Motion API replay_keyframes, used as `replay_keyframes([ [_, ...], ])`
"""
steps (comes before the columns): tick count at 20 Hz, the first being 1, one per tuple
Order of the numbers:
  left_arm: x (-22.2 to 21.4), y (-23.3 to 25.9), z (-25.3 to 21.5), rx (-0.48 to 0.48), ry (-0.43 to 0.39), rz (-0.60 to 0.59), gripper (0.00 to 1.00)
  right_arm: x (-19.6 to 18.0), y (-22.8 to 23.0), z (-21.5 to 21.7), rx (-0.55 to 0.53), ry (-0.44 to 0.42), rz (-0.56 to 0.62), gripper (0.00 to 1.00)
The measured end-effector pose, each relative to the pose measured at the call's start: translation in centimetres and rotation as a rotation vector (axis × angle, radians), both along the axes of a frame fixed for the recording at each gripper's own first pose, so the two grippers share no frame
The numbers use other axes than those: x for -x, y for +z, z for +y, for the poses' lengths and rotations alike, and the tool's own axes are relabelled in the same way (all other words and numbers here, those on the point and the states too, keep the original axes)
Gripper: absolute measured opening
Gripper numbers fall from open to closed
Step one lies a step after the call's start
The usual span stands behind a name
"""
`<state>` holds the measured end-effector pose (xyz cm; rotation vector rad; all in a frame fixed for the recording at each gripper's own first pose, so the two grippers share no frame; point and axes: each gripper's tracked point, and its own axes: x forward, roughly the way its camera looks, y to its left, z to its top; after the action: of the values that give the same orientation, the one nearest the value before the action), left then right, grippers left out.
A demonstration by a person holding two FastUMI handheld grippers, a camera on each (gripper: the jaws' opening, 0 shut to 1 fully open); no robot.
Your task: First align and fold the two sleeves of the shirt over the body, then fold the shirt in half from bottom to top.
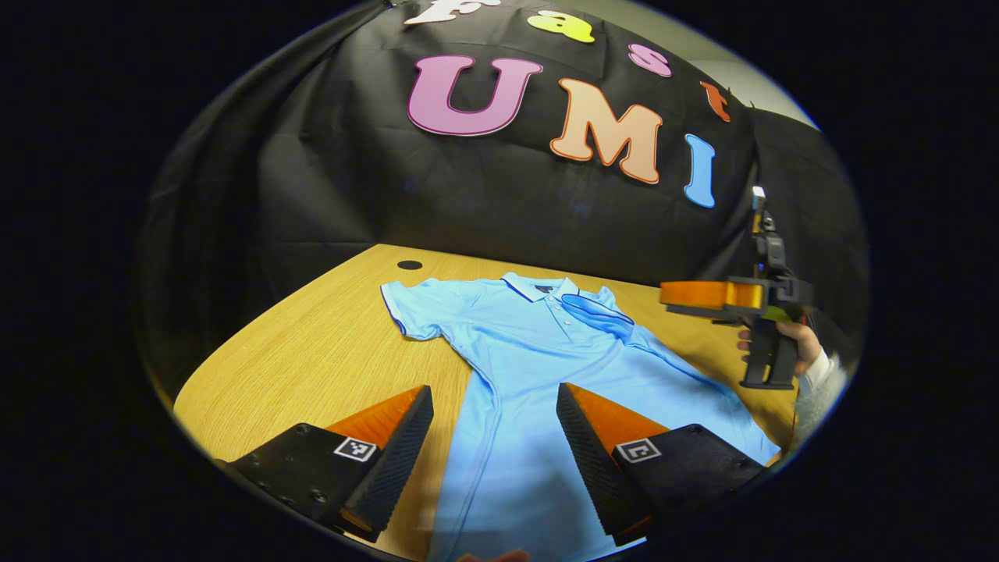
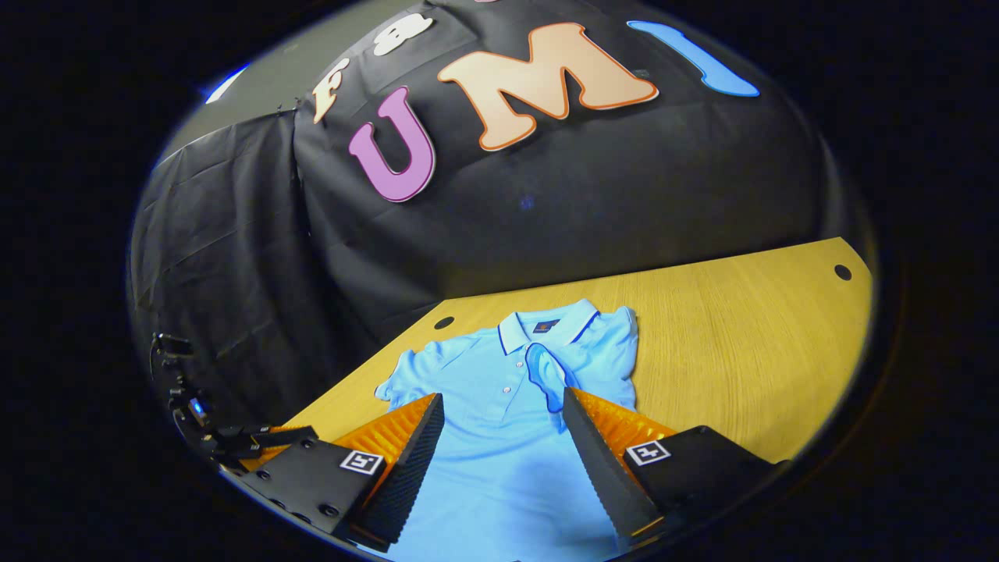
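Shirt: light blue short-sleeved polo shirt (image 1: 538, 367) with a dark-edged collar, lying flat, front up, on the table, collar toward the booth wall.
Right sleeve: already folded over the chest (image 2: 546, 375), just below the collar.
Left sleeve: still spread out flat on the wood (image 1: 406, 308).
Left gripper (image 1: 493, 437): fingers spread wide above the lower body of the shirt, nothing between them.
Right gripper (image 2: 503, 445): fingers likewise spread apart over the shirt body, holding nothing; in the left gripper view it hangs above the table's right side (image 1: 706, 295), held by a hand (image 1: 784, 343) in a white sleeve.
Table: light wooden tabletop (image 2: 741, 343) with small dark round holes.
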<state>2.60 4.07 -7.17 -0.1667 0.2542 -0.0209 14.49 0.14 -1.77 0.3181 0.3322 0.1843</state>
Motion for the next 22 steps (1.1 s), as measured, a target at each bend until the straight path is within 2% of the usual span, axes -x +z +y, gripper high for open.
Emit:
replay_keyframes([
  [6, -3.1, 1.8, 2.5, -0.01, 0.018, 0.015, 0.94, 9.6, -0.5, -2.8, 0.089, -0.033, -0.053, 0.97],
  [9, -6.4, 3.5, 5.3, -0.046, 0.063, 0.026, 0.94, 12.8, -0.8, -4.0, 0.039, -0.058, -0.074, 0.97],
  [13, -12.0, 4.4, 8.3, -0.048, 0.094, 0.055, 0.94, 14.7, -1.5, -6.1, 0.039, -0.108, -0.078, 0.97],
  [16, -15.4, 3.3, 10.3, -0.047, 0.129, 0.117, 0.94, 15.7, -1.6, -5.9, 0.072, -0.105, -0.086, 0.97],
  [22, -19.1, -0.1, 12.9, -0.056, 0.161, 0.231, 0.94, 16.4, -2.3, -5.3, 0.125, -0.093, -0.095, 0.97],
])
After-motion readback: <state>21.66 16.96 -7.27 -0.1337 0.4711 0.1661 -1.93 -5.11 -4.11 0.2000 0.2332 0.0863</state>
